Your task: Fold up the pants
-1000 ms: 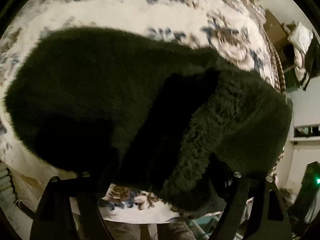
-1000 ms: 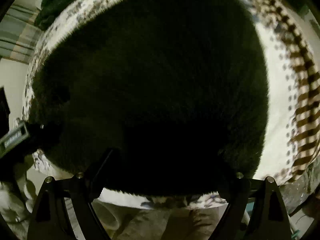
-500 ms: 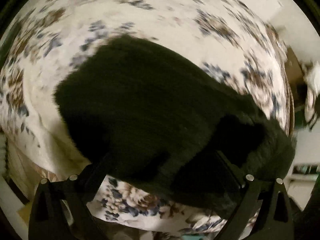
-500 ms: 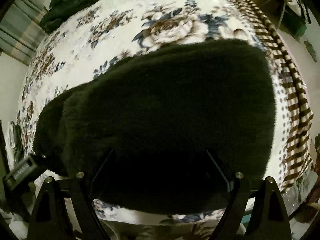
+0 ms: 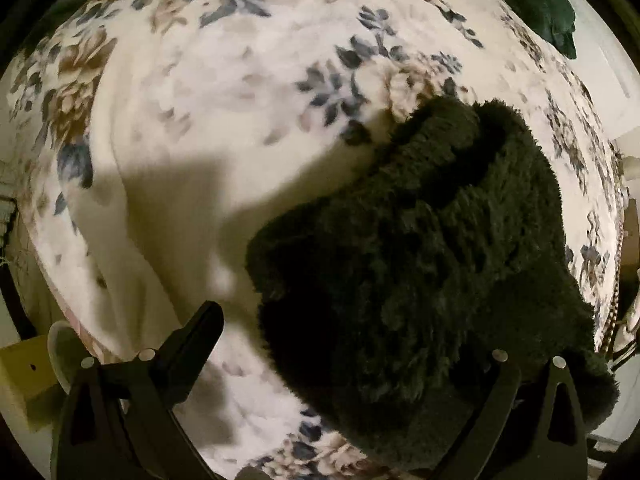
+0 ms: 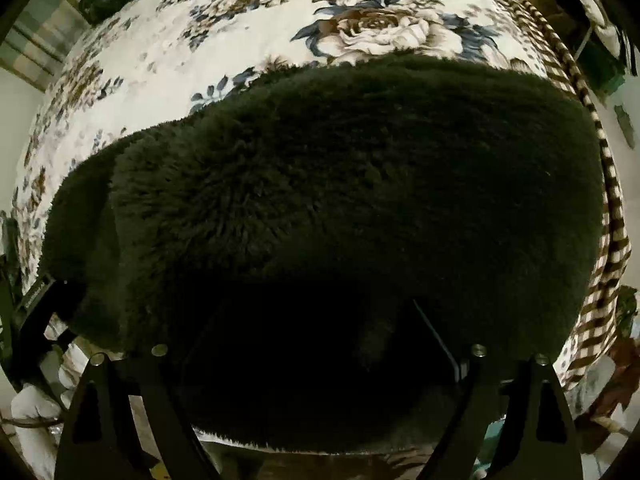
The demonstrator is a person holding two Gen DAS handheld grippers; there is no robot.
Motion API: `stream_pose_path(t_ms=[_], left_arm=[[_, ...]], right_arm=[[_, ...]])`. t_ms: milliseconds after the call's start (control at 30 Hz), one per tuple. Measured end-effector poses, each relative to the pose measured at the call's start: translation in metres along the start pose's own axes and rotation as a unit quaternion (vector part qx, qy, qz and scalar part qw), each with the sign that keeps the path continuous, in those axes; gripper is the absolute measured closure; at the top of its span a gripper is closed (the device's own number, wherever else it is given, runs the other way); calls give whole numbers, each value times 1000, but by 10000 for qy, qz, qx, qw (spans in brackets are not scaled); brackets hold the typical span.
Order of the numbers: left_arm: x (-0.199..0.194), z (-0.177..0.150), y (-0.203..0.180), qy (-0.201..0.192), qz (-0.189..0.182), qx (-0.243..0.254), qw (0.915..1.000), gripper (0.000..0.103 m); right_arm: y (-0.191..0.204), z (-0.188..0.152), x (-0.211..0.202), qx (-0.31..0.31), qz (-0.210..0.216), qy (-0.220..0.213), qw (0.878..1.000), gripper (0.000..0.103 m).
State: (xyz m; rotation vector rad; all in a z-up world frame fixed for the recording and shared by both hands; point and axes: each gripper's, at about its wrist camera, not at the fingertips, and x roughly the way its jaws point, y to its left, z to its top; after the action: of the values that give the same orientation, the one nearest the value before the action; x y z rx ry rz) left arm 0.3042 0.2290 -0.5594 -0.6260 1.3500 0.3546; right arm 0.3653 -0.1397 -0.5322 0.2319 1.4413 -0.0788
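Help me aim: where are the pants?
The pants lie on the floral blanket: lower right in the left wrist view, filling the middle of the right wrist view.

A floral blanket [image 6: 224,52] with a brown checked border [image 6: 612,216] covers the bed. Pale wall [image 5: 612,68] at right; striped curtain [image 6: 44,36] at left. Dim lighting.

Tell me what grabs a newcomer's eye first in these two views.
The dark fuzzy pants dominate: a thick bundle lying on the floral blanket, filling most of the right wrist view. In the left wrist view the pants sit to the right, with bare blanket and a broad shadow to the left. A brown checked border runs along the blanket's right edge.
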Motion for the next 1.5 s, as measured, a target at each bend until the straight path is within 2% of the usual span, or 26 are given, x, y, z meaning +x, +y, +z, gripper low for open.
stream_pose_path(t_ms=[233,367,467,567,600,633,667,767,833,1000,1167,1267,1367,1500], left_arm=[[6,3,-4,89,-96,59,9999,1],[18,5,9,270,-449,-329,9981,1],[40,4,31,529,-1050,-1080,9872,0],[54,0,47,613,-1596,-1690,9707,2],[50,-1,48,490,-1699,-1752,9685,6],[44,-1,48,361,-1766,-1751,9679,22],[36,-2,43,211,-1728,-1633,9711,39],[9,-9,31,-234,-1558,-1247,9796,69],[-12,-17,26,-477,-1545,-1053,9812,75],[-58,-34,17,-844,-1581,-794,9806,79],[-90,-42,-14,-1196,-1547,-224,9804,81],[-109,-40,-49,-1302,-1854,98,9740,82],[-134,-49,-96,-1467,-2041,801,9646,82],[-162,-83,-160,-1540,-2277,1793,9446,82]], right_arm=[[10,6,8,-105,-118,80,9998,12],[12,8,10,-100,-131,111,9998,12],[10,8,10,-46,-93,152,9998,12],[8,9,11,-52,-46,176,9998,12],[7,10,11,-59,-36,187,9998,12],[6,10,11,-59,-21,191,9998,12],[5,11,11,-59,-5,196,9998,12],[2,11,12,-44,49,203,9998,12],[0,9,12,-45,72,195,9998,12],[-6,6,10,-29,169,209,9996,12],[-17,2,2,25,311,167,9994,12],[-26,1,-5,39,361,100,9993,12],[-37,-1,-13,76,394,18,9992,12],[-58,-3,-21,269,447,-66,9986,12]])
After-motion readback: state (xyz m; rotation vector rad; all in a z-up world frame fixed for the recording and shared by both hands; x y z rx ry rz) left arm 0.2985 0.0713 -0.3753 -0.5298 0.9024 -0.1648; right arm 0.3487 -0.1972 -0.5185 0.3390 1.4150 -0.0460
